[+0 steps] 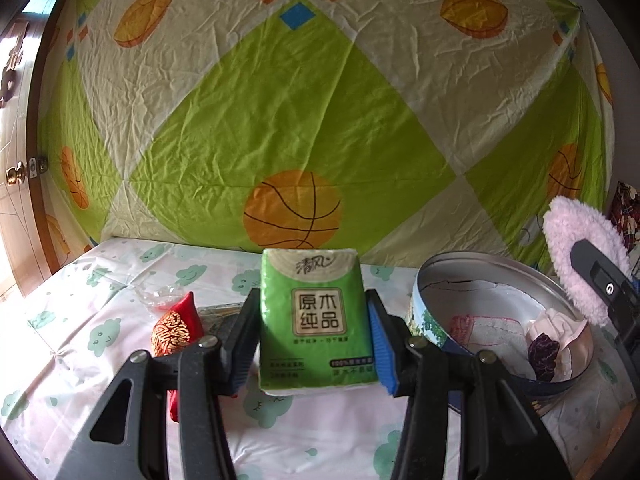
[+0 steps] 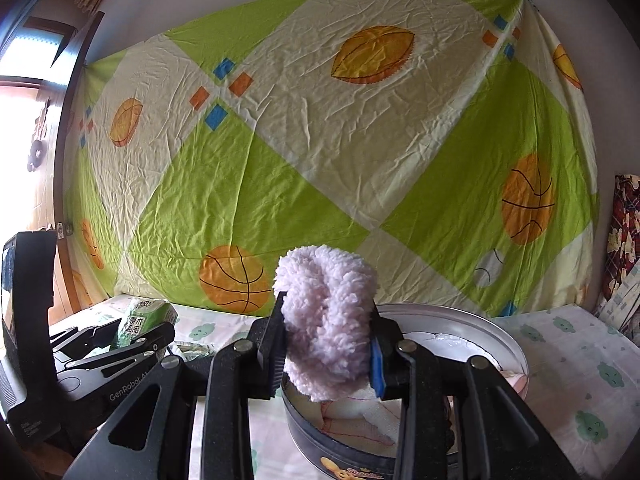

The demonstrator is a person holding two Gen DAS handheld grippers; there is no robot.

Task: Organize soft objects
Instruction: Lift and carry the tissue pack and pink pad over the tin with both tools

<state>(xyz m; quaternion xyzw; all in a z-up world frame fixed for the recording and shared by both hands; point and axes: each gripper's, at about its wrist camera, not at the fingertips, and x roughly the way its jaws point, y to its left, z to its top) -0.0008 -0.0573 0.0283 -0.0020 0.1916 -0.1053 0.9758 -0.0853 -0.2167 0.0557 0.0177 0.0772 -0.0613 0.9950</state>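
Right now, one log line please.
left gripper: holds tissue pack | right gripper: holds fluffy pad over tin

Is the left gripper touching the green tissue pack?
Touching. The left wrist view shows the left gripper closed on the green tissue pack, both pads pressed flat against its sides, no gap.

Home bedroom — wooden door (image 1: 16, 184), patterned bedsheet (image 1: 304, 92) hung as backdrop.

I see open tablecloth (image 1: 100, 280) far left; the round tin (image 1: 500, 280) blocks right, a red pouch (image 1: 176, 328) sits near left.
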